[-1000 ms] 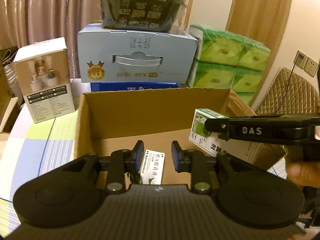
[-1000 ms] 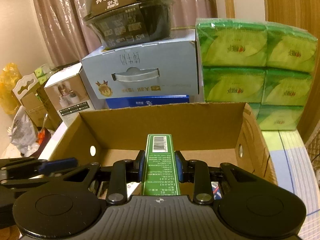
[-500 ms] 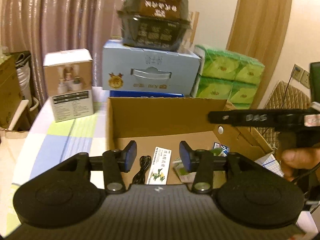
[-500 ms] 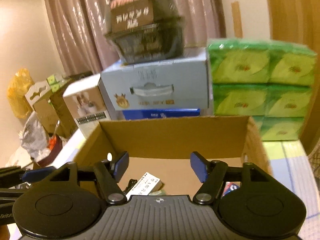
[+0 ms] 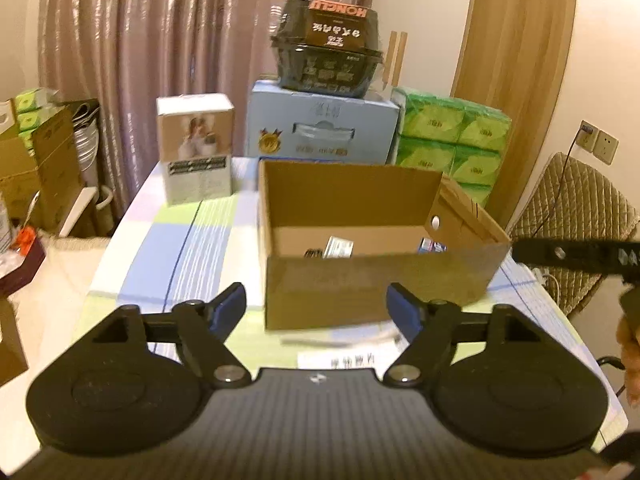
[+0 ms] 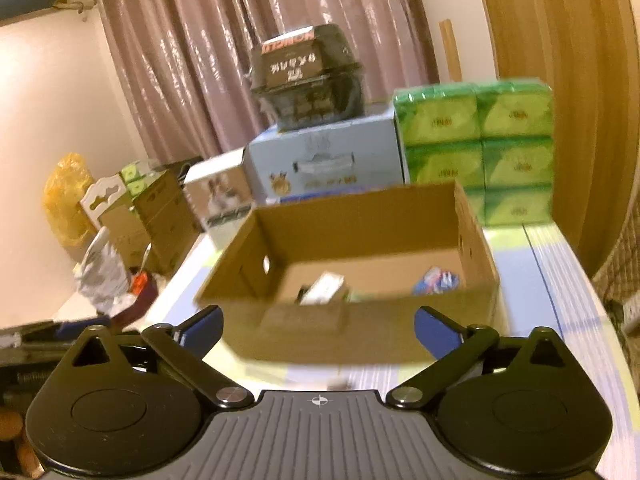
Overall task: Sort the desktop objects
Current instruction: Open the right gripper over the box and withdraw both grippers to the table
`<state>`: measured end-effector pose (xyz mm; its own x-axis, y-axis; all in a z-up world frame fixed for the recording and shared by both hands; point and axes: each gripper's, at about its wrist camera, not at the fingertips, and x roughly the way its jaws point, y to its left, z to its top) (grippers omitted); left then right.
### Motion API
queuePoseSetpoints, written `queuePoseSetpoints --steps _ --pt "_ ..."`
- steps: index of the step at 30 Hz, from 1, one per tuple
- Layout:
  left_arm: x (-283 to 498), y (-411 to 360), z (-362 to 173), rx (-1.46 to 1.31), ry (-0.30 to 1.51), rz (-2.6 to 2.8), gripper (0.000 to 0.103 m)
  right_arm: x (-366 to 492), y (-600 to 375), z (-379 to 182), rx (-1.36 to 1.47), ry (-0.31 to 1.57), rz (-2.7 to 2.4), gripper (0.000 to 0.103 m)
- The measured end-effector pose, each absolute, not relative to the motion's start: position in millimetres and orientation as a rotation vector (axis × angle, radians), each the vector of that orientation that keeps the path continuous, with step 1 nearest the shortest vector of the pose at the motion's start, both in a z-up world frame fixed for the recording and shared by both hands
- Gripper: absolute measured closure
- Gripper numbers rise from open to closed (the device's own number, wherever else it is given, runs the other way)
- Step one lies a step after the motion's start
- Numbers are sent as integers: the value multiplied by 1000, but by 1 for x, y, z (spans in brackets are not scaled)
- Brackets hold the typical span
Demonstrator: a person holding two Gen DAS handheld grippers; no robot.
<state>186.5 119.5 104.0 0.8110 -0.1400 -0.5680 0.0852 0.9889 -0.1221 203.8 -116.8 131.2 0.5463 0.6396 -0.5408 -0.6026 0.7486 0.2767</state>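
On the table, which is covered with a checked cloth in pale blue, green and white, an open cardboard box stands near the middle. Inside the box lie several small sorted items: a white packet, a dark object beside it that is too blurred to name, and a blue and white packet near the right wall. Just in front of the box, on the cloth, a white paper with printed characters lies flat.

Behind the box a pale blue carton with a handle carries a black instant noodle bowl on top. To its left stands a white product box, and to its right a stack of green tissue packs. Pinkish curtains hang at the back, a wooden door frame rises on the right, and a quilted chair stands beside the table. More cardboard boxes and a yellow bag sit on the left side of the room.

The left gripper and the right gripper are both before the box with the jaws opening, and nothing is between them.
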Motion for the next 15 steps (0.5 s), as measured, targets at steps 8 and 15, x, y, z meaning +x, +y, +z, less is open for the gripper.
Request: queuePoseSetpoints --steps 8,15 --pt "122 132 94 -102 641 -64 17 142 -151 107 104 734 718 2" --pt "79 140 81 -85 667 -26 7 100 -166 87 80 770 712 2"
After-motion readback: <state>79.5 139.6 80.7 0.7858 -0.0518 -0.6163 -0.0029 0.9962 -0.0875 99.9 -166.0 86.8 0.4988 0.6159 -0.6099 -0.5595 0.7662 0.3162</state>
